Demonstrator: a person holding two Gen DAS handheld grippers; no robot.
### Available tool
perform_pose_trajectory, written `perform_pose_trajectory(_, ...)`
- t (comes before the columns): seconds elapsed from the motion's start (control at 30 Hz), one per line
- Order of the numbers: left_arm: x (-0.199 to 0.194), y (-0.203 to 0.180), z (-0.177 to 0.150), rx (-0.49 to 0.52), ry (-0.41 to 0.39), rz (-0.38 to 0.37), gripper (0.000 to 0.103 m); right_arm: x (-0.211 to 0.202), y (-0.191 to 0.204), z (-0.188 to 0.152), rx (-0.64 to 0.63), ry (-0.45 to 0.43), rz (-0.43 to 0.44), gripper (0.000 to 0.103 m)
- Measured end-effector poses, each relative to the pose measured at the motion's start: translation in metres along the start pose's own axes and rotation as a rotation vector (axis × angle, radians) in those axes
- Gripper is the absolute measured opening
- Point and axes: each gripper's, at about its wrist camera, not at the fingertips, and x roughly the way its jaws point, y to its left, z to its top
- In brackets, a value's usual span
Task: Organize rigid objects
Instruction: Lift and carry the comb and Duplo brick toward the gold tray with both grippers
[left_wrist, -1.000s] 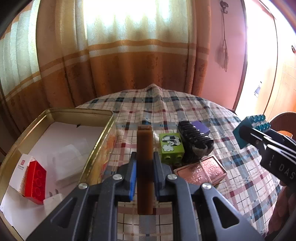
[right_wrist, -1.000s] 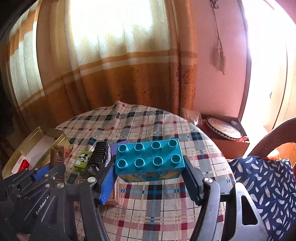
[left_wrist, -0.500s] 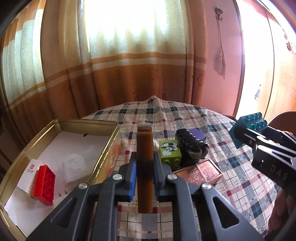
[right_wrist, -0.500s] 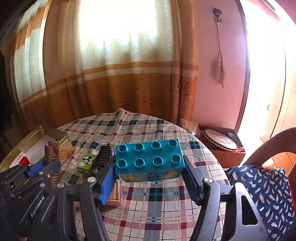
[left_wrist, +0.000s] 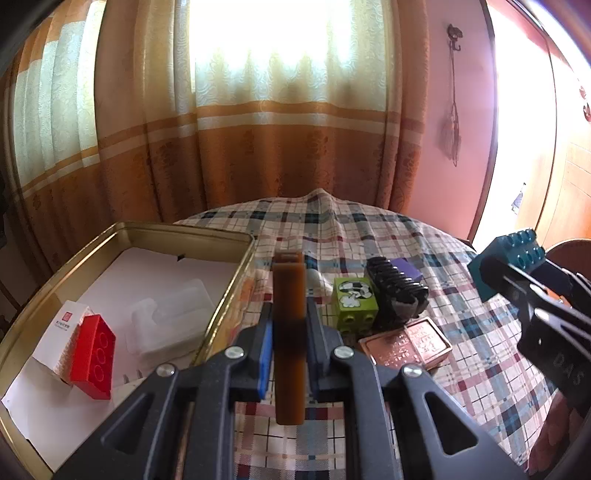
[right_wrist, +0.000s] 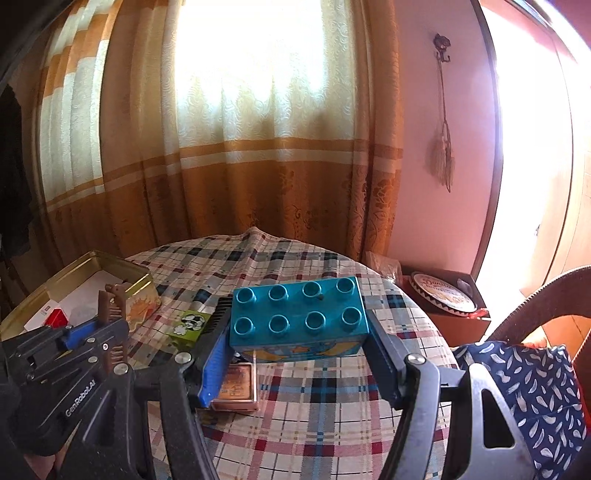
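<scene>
My left gripper (left_wrist: 289, 325) is shut on a brown comb (left_wrist: 289, 332), held upright above the checked tablecloth just right of the gold tin (left_wrist: 229, 273). The comb also shows in the right wrist view (right_wrist: 110, 314). My right gripper (right_wrist: 299, 336) is shut on a teal studded brick (right_wrist: 299, 314) and holds it above the table; the brick also shows at the right of the left wrist view (left_wrist: 509, 258). The tin holds a red brick (left_wrist: 94, 356), a white box (left_wrist: 61, 332) and a clear plastic piece (left_wrist: 166, 321).
On the cloth lie a green printed brick (left_wrist: 354, 306), a black ribbed clip (left_wrist: 397, 295), a purple block (left_wrist: 406, 268) and a copper embossed plate (left_wrist: 406, 343). Curtains hang behind the round table. A chair with a blue patterned cushion (right_wrist: 524, 387) stands at the right.
Both grippers have risen and drawn back a little with their objects, so more of the table and tin shows. Both grips are unchanged.
</scene>
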Motion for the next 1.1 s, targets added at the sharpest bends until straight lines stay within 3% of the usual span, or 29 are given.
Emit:
perform_pose_trajectory(0.33, -0.006, 0.0, -0.001, 0.005, -0.027, 0.011, 0.013, 0.005, -0.012, -0.002, 0.104, 0.032, 0.048, 0.068)
perform_pose_trajectory(1.1, -0.033, 0.007, -0.002, 0.015, -0.096, 0.034, 0.013, -0.008, 0.006, -0.008, 0.083, 0.019, 0.09, 0.068)
